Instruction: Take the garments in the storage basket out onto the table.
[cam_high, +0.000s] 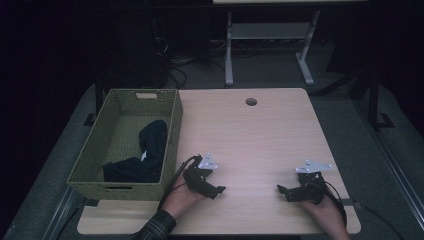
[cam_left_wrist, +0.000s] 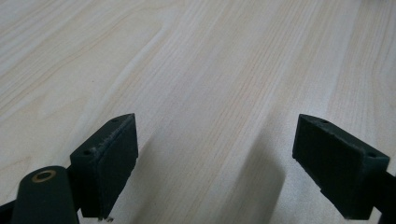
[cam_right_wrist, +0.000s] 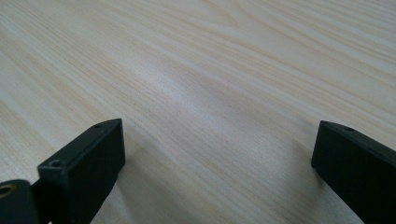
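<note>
Pale wood table (cam_high: 250, 135) carries both our tools: left gripper (cam_high: 221, 190) at 7 o'clock, right gripper (cam_high: 280, 189) at 5 o'clock, each with jaws spread wide over bare wood, pinching nothing. Dark cloth (cam_high: 145, 155) lies inside the green woven basket (cam_high: 172, 135) at 9 o'clock, just beside our left gripper.

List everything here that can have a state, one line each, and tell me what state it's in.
left gripper: open, holding nothing, low over the table.
right gripper: open, holding nothing, low over the table.
green woven basket: upright at the table's left edge, holding a cloth.
dark cloth: crumpled inside the basket.
</note>
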